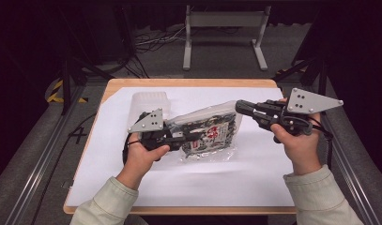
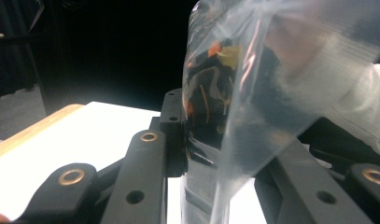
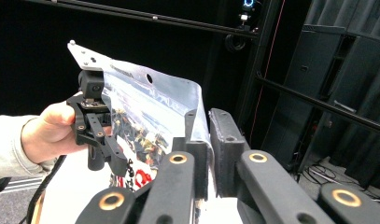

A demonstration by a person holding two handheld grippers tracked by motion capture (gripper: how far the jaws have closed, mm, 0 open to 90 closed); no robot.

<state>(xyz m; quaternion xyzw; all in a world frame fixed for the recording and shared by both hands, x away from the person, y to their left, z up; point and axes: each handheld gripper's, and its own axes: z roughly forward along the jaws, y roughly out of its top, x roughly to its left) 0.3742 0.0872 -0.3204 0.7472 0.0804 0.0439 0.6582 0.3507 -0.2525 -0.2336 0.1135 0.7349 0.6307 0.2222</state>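
Clear plastic zip bag of dark printed contents [image 1: 210,133] held above the white-covered surface [image 1: 254,178], mid-way. Left tongs [image 1: 191,134] clamped on its lower edge; right tongs [image 1: 239,107] nearly closed, pinching its far corner.

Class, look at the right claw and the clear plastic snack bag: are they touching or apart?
Touching. In the right gripper view, the right claw has its black jaws closed on the top edge of the clear plastic snack bag.

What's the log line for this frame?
left gripper: shut on bag | right gripper: shut on bag | bag: held between both above table
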